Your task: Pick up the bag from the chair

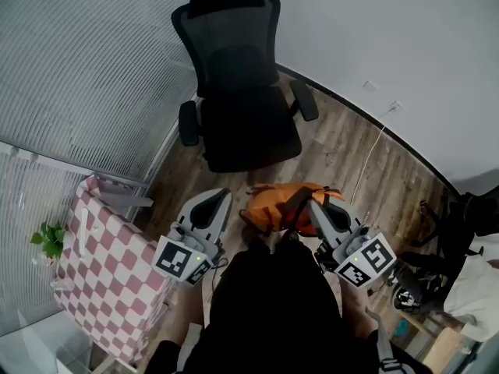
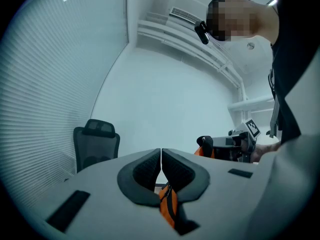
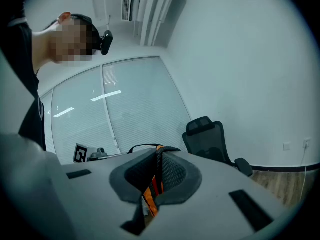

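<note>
The bag is orange cloth with black webbing; the far chair is matt black mesh; the floor looks like dull wood planks.

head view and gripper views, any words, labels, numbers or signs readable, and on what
No readable words or numbers in any view.
Left hand-held gripper and right hand-held gripper: only black-and-white square marker patterns, no letters.
Orange bag: no label can be made out.

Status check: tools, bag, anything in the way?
Left tool shut on bag. Right tool shut on its strap. Bag off chair, hanging between tools. Nothing blocking.
</note>
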